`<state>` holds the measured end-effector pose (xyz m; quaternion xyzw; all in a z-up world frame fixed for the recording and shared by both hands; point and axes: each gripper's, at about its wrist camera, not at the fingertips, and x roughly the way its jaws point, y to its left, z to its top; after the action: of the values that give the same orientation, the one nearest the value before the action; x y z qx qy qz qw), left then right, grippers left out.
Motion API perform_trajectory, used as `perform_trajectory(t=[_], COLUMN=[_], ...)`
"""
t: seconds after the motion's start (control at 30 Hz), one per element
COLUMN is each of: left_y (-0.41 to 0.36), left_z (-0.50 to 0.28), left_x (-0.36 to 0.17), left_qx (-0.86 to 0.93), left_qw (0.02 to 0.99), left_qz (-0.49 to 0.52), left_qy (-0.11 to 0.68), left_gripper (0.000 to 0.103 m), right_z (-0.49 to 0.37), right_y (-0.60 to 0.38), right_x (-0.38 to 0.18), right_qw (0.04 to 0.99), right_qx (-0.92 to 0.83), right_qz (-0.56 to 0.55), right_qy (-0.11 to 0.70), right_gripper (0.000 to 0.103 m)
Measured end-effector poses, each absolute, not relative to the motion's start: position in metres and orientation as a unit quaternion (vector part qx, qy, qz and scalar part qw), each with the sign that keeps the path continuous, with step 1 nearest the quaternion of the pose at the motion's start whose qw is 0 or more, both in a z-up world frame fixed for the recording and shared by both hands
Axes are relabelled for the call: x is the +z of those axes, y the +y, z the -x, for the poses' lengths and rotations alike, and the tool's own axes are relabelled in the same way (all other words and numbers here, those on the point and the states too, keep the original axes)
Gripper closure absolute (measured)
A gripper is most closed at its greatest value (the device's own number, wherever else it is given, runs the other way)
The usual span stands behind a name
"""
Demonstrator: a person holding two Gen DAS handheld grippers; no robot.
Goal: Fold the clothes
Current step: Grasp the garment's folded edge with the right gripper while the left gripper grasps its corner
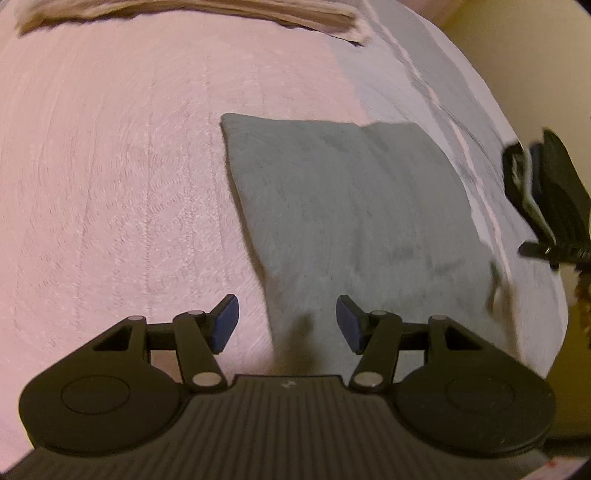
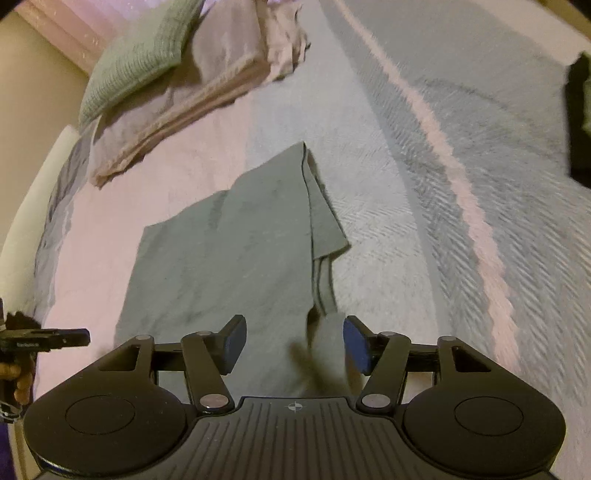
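Note:
A grey-green cloth lies folded flat in a rough rectangle on the bed cover. My left gripper hovers open over the cloth's near left edge, with nothing between its blue pads. In the right wrist view the same cloth shows a doubled-over flap along its right side. My right gripper is open; a blurred raised bit of the cloth's near corner stands between its fingers, close to the right pad. The right gripper also shows at the right edge of the left wrist view.
A stack of folded beige clothes with a green knit piece on top sits at the far left of the bed, seen also as folded clothes. A dark object lies at the right. The bed edge runs near the hand-held left gripper.

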<state>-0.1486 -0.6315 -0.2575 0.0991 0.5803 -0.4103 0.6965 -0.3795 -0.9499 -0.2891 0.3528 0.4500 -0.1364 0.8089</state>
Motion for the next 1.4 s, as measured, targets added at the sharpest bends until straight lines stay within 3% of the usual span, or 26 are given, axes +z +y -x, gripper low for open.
perform_trajectory(t=[0.5, 0.83, 1.23, 1.33, 1.4], left_y=[-0.66, -0.686, -0.7, -0.705, -0.708], left_z=[0.095, 0.042, 0.031, 0.031, 0.029], left_x=[-0.296, -0.334, -0.363, -0.366, -0.367], left_qx=[-0.394, -0.399, -0.427, -0.434, -0.435], left_qw=[0.694, 0.682, 0.633, 0.626, 0.621], left_qz=[-0.058, -0.018, 0.031, 0.028, 0.034], left_qy=[0.6, 0.612, 0.645, 0.647, 0.651], left_gripper=[0.049, 0.049, 0.05, 0.055, 0.067], right_z=[0.324, 0.257, 0.233, 0.234, 0.236], right_y=[-0.999, -1.044, -1.051, -1.048, -1.05], right_x=[-0.322, -0.369, -0.395, -0.395, -0.394], right_qw=[0.799, 0.779, 0.754, 0.751, 0.746], right_qx=[-0.086, -0.033, 0.04, 0.054, 0.064], right_qz=[-0.341, -0.381, -0.444, -0.456, -0.47], right_qy=[0.488, 0.497, 0.483, 0.474, 0.467], right_gripper=[0.047, 0.047, 0.047, 0.048, 0.057])
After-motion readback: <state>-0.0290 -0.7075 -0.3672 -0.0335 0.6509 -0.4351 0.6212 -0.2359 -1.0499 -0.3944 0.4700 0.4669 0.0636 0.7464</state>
